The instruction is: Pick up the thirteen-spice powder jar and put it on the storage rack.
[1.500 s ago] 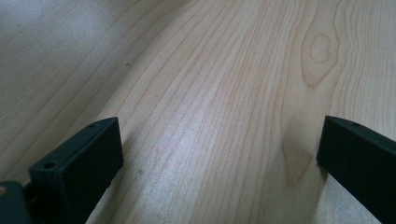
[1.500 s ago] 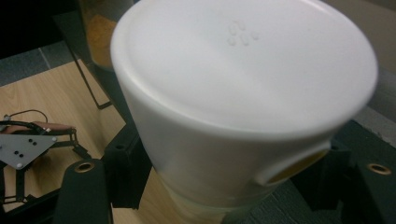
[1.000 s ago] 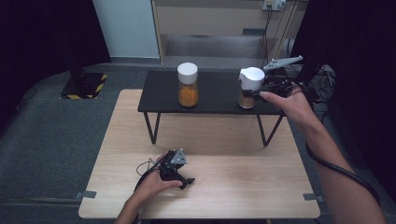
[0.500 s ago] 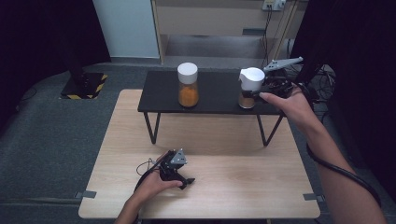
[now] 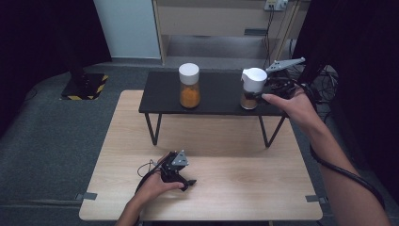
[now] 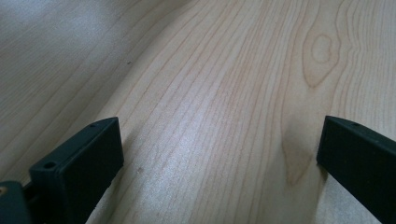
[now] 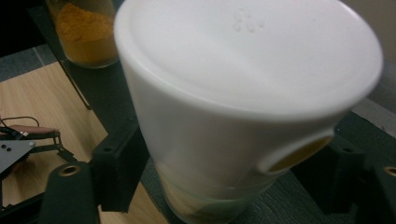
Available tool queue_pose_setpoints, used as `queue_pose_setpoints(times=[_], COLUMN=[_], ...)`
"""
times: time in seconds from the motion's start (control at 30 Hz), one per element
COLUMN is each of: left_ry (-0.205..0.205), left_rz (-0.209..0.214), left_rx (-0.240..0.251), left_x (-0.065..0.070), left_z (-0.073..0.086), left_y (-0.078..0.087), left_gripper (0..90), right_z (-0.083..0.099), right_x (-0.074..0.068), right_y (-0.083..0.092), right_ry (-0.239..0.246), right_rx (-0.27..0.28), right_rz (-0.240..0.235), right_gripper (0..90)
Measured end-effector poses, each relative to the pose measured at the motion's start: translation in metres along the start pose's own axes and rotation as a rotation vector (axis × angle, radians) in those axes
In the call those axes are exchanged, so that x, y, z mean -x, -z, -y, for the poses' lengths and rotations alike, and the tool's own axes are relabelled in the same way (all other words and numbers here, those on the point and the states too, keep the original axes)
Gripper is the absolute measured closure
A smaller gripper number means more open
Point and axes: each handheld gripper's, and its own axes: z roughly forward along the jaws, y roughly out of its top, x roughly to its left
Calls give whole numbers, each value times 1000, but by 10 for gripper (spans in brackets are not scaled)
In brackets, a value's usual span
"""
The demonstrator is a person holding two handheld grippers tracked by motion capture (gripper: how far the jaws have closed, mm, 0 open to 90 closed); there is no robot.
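A jar with a tall white lid (image 5: 254, 87) and dark contents stands on the right part of a low black table (image 5: 221, 94). My right gripper (image 5: 266, 92) reaches it from the right. In the right gripper view the white lid (image 7: 233, 93) sits between the two black jaws of that gripper (image 7: 224, 172), which have just been opening and stand loose beside it. A second jar holding orange powder (image 5: 189, 87) stands to the left on the same black table. My left gripper (image 5: 188, 182) rests on the wooden table (image 5: 226, 141), open (image 6: 219, 154), with bare wood between its jaws.
The black table stands on thin legs across the far half of the wooden table. Cables trail from both grippers. A shelf unit and dark curtains lie beyond, with grey floor around.
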Motion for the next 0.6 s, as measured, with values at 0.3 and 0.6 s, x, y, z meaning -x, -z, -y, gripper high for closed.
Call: queue_pose_setpoints(times=[0.3, 0.6], left_ry=[0, -1], left_rz=[0, 0], left_rx=[0, -1], left_x=[0, 0], left_z=[0, 0], left_y=[0, 0], left_gripper=[0, 0], right_z=[6, 17], right_x=[0, -4], right_y=[7, 20], right_ry=[-9, -12], right_rx=[10, 22], right_rz=[1, 10], right_gripper=[107, 91])
